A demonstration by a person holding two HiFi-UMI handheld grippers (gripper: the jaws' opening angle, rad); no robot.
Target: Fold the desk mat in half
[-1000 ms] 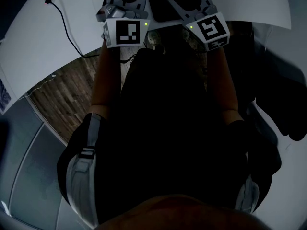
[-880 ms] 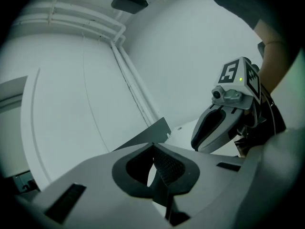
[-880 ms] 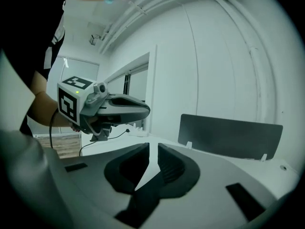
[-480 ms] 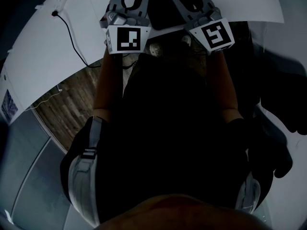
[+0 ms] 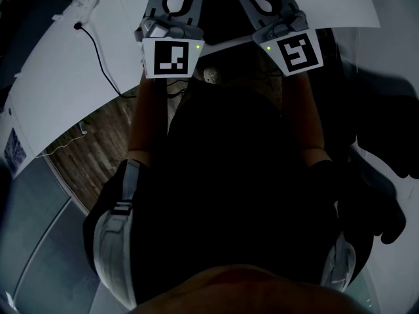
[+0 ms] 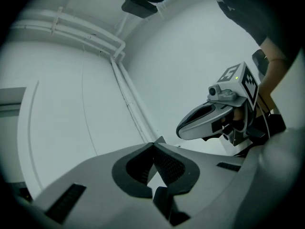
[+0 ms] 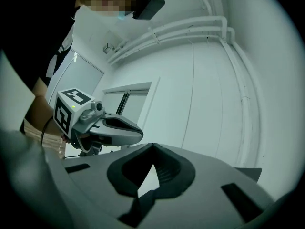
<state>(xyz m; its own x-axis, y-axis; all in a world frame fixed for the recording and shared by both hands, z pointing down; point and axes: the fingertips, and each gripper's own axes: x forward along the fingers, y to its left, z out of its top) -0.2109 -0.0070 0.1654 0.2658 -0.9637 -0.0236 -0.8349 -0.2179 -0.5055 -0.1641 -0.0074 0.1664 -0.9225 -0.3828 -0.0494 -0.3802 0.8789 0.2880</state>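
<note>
Left tongs (image 6: 153,143) and right tongs (image 7: 152,146) both shut tip to tip, no mat visibly pinched; risk: edge slips free, fold skews.

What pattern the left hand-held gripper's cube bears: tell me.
The cube bears a black-and-white square marker, clearest in head view.

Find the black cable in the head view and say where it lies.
In the head view's upper left, the black cable lies on the white surface, curving from its plug near the top down toward the wooden floor.
</note>
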